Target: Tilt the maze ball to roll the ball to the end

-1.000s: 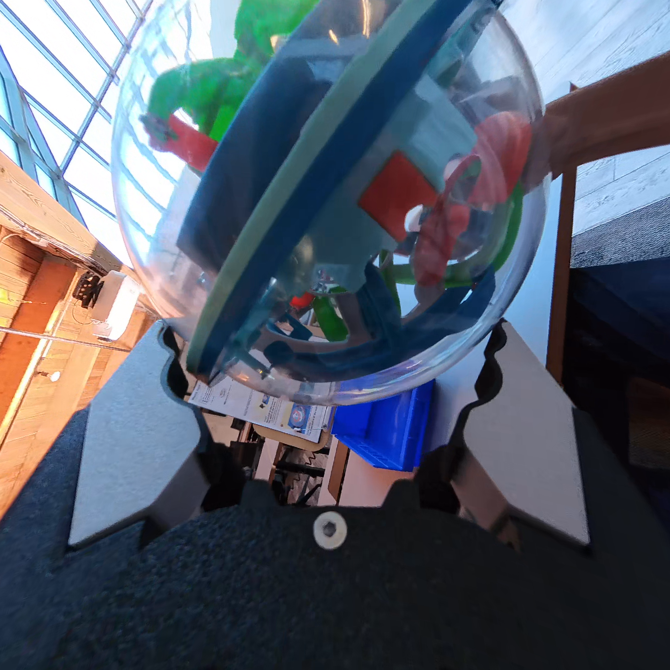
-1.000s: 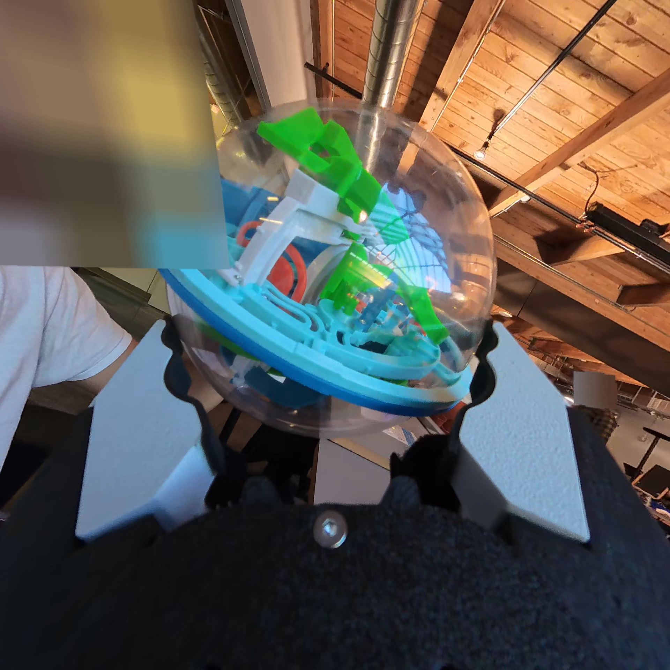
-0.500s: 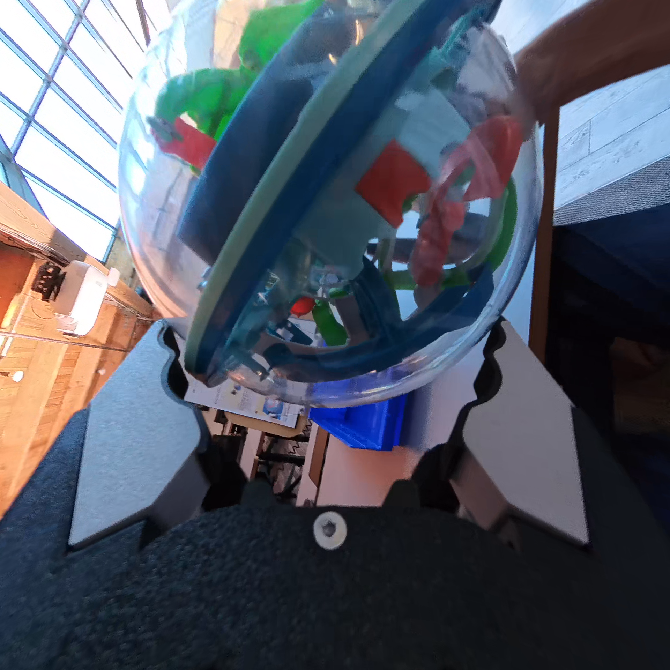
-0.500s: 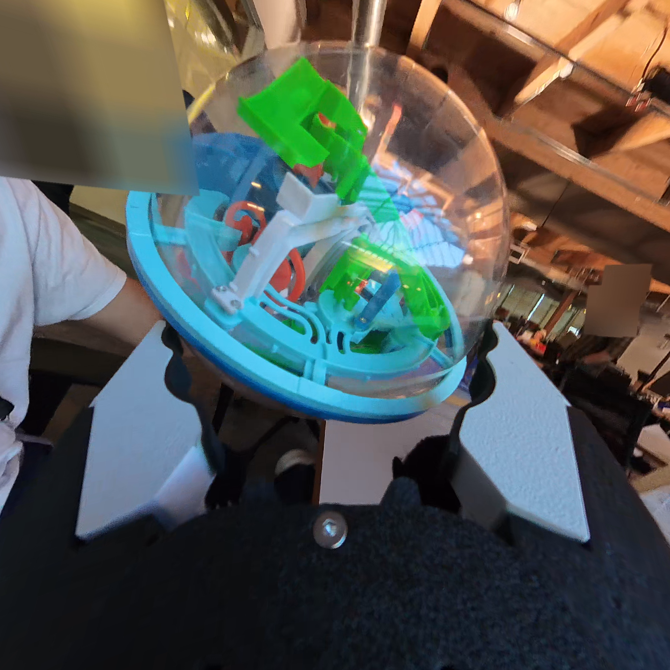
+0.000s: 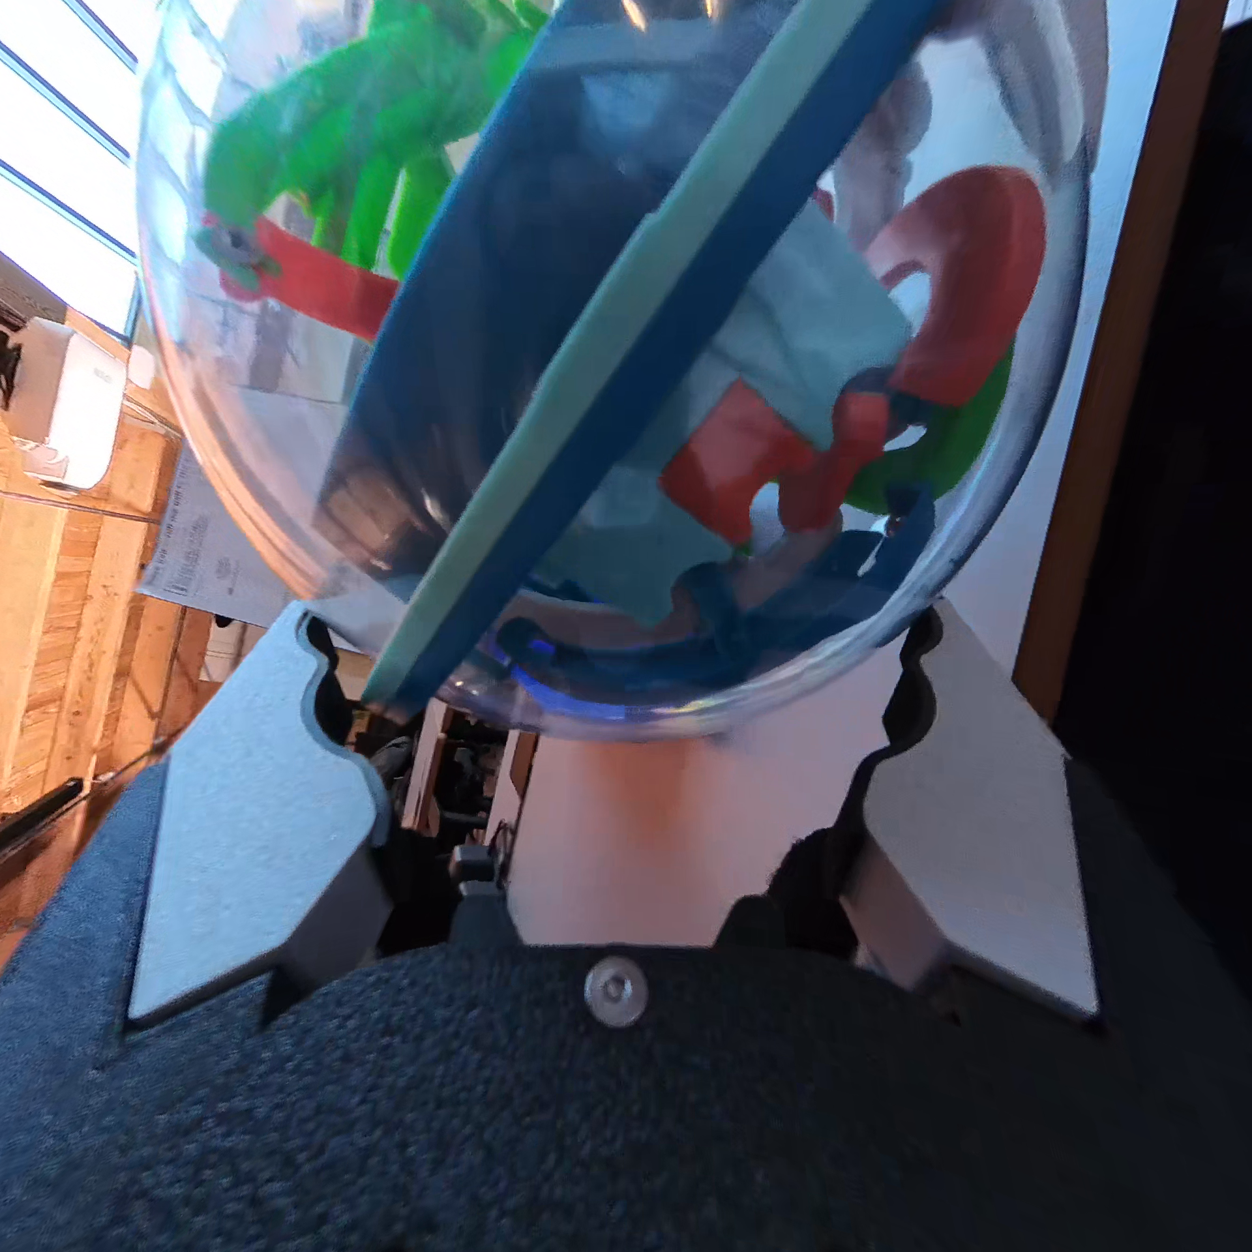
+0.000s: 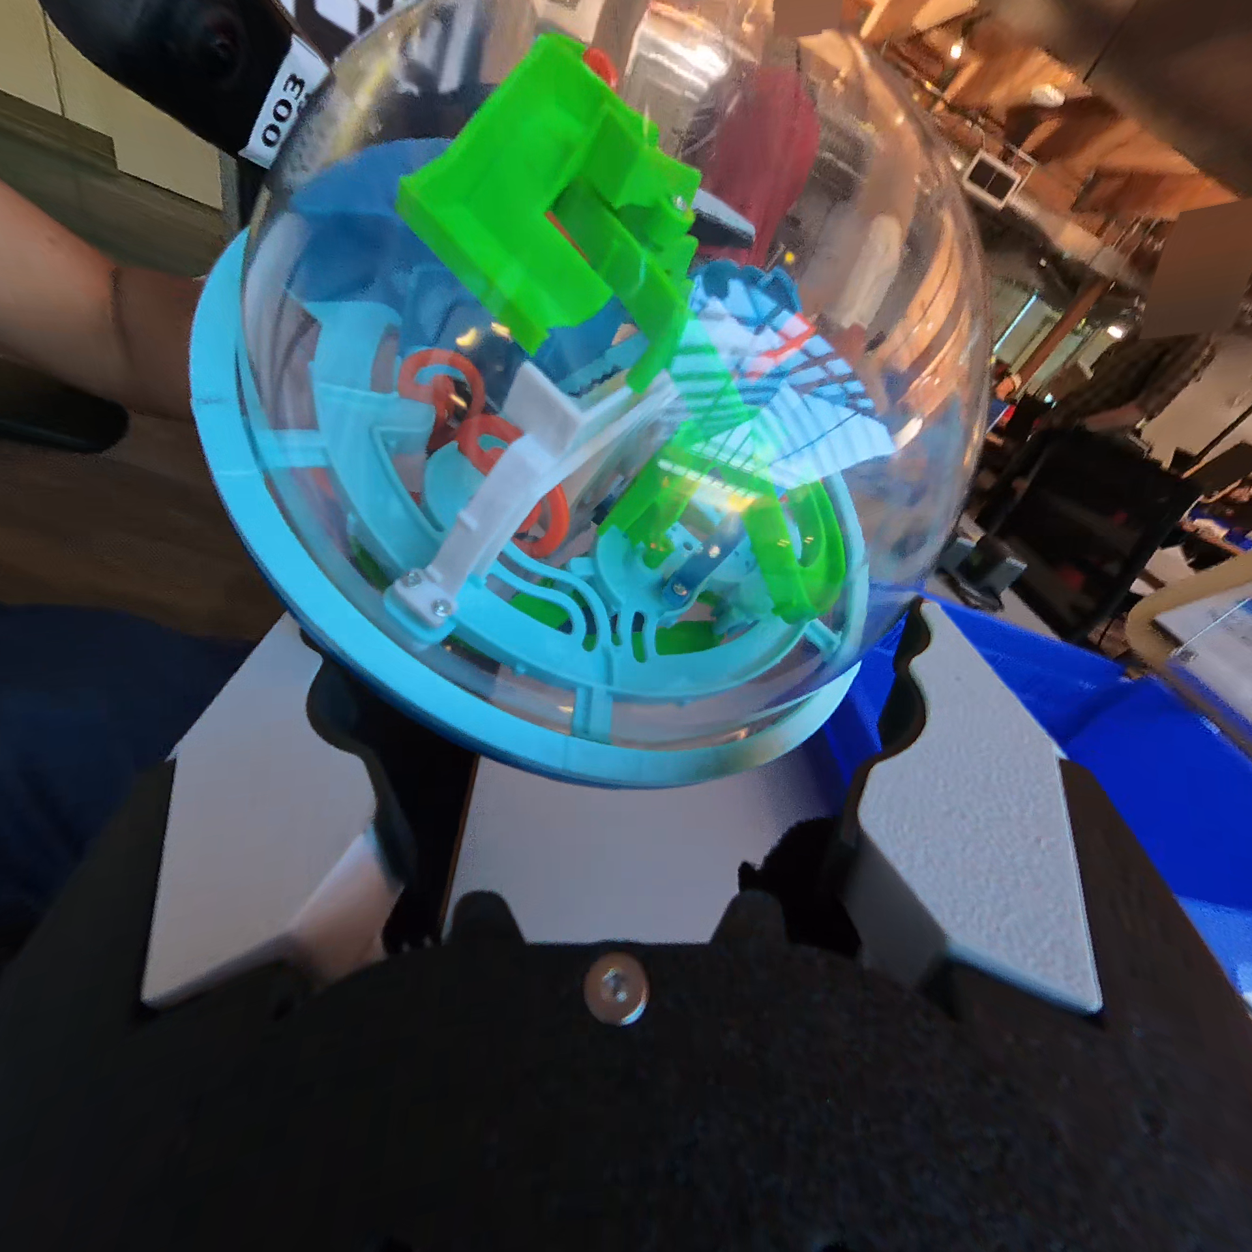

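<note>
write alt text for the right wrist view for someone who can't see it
A clear maze ball sits tilted between the right gripper's white jaws, its light blue rim slanting down to the right, with green, orange and white tracks inside. A blurred workshop lies behind.

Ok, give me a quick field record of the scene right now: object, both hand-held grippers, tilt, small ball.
object: clear maze ball
left hand-held gripper: spread wide, both fingers against the sphere's underside
right hand-held gripper: spread wide, cradling the sphere the same way
tilt: blue equator ring runs steeply diagonal in the left wrist view
small ball: cannot tell where it is
background: blue bin
</note>
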`<control>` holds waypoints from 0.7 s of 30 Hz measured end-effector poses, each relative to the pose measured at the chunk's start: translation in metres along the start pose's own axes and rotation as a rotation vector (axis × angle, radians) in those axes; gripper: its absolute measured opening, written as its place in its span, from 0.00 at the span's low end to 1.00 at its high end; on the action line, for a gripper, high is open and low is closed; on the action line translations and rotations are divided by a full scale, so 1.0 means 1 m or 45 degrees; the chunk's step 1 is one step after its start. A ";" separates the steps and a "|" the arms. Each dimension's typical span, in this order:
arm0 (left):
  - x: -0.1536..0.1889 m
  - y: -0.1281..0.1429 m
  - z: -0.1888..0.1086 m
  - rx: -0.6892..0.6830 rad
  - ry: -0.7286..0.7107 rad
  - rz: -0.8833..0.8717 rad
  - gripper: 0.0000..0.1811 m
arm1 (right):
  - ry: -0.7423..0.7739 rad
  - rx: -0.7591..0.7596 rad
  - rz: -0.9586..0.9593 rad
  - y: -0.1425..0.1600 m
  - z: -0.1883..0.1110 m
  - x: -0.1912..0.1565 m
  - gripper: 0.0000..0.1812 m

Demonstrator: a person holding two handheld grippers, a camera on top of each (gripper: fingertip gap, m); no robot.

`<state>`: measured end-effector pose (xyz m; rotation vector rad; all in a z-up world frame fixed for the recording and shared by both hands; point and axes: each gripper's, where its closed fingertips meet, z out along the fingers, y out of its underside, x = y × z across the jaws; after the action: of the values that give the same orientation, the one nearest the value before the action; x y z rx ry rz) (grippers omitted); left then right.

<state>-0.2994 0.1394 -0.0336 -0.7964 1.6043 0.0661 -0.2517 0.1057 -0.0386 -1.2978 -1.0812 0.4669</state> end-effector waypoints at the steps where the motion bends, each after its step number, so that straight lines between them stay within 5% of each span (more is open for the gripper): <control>1: 0.005 0.007 0.005 0.000 0.012 -0.017 0.87 | -0.001 -0.011 0.021 0.008 0.003 0.001 0.86; 11: 0.022 0.049 0.032 -0.008 0.060 -0.092 0.87 | -0.048 -0.044 0.111 0.053 0.024 0.019 0.86; 21: 0.041 0.075 0.053 -0.076 0.105 -0.087 0.88 | -0.073 -0.274 0.105 0.103 0.030 0.025 0.85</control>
<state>-0.2919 0.2028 -0.1115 -0.9100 1.6578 0.0325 -0.2364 0.1696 -0.1268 -1.5308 -1.1531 0.4607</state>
